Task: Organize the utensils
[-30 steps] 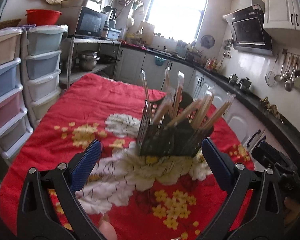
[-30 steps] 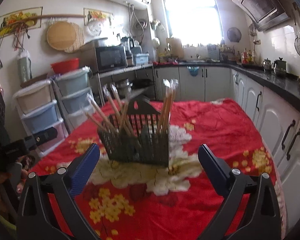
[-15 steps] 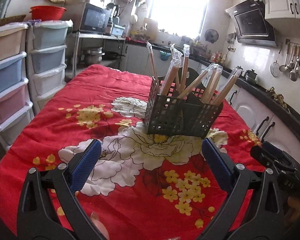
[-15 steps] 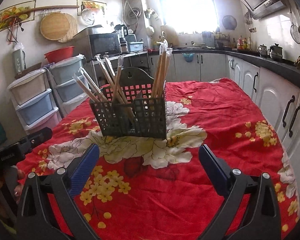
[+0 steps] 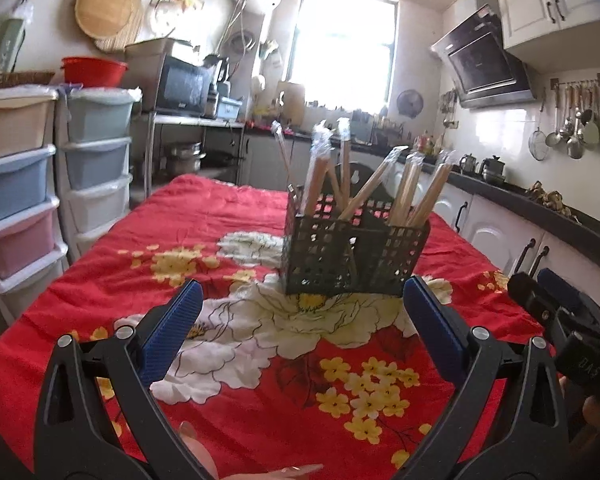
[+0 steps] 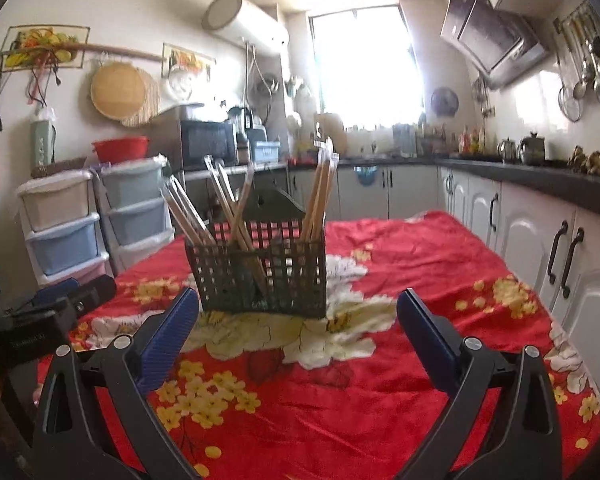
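A dark mesh utensil basket (image 5: 354, 258) stands upright on the red floral tablecloth (image 5: 220, 240). Several wrapped pairs of wooden chopsticks (image 5: 410, 196) lean in its compartments. The basket also shows in the right wrist view (image 6: 262, 278) with the chopsticks (image 6: 320, 196). My left gripper (image 5: 300, 312) is open and empty, a short way in front of the basket. My right gripper (image 6: 298, 320) is open and empty, just before the basket. The right gripper shows at the right edge of the left wrist view (image 5: 560, 316); the left gripper shows at the left of the right wrist view (image 6: 52, 312).
Plastic drawer units (image 5: 32, 184) stand left of the table. White cabinets under a dark counter (image 6: 540, 240) run along the right side. A microwave (image 5: 180, 86) and a red bowl (image 5: 94, 70) sit behind on the left.
Both grippers have dropped lower toward the tablecloth and tilted up, so the basket now sits higher in both views. Both stay open and empty.
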